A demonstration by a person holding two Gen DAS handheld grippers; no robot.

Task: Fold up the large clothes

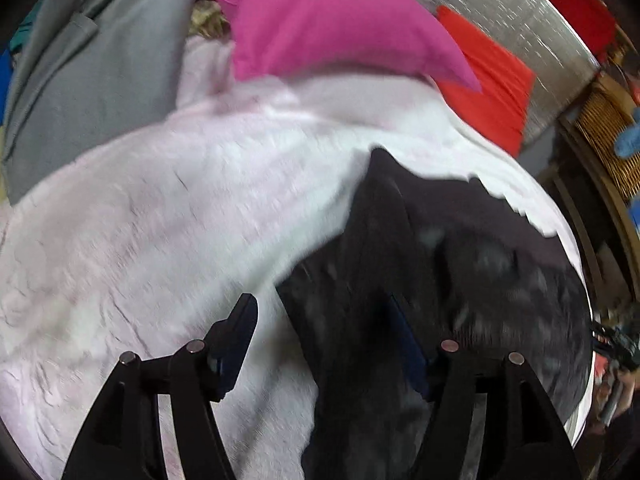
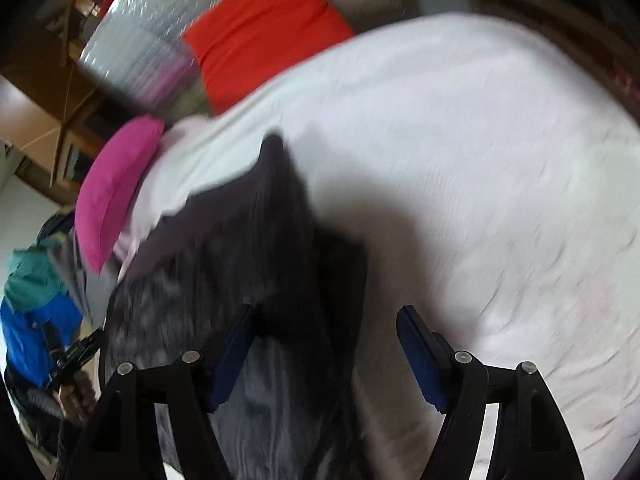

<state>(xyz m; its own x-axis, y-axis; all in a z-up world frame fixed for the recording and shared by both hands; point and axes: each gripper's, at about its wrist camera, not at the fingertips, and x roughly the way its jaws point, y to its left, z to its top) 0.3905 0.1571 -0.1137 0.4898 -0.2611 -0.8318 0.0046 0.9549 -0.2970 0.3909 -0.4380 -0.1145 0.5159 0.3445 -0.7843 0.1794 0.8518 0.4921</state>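
Nearest you, your left tool (image 1: 324, 344) stands with its jaws parted and nothing pinched; the dark garment (image 1: 440, 264) lies under and just ahead of its right finger, while the left finger hangs over the pale fleecy blanket (image 1: 160, 220). Your right tool (image 2: 324, 344) is likewise released, jaws wide, empty; its left finger sits over the dark garment (image 2: 248, 248), its right finger over the white bedding (image 2: 460, 160). So the garment lies between your two tools, spread on the bed, a pointed corner reaching away from you toward the pink pillow (image 1: 320, 20). Both views are smeared, so seams and hems cannot be made out. Judging by the way it drapes and creases, the garment is soft, limp and fairly light, with a greyish mottled face that may be a lining or a print; expect it to sag and slide on the fleece rather than hold a fold line. Take it by an edge or corner, one tool each side, pinching a single layer of the dark cloth and not the blanket beneath. Beyond the garment, left of the pink pillow, lies a grey cloth (image 1: 100, 80); right of the pillow, a red cushion (image 1: 492, 76) against a silvery panel (image 1: 520, 12).
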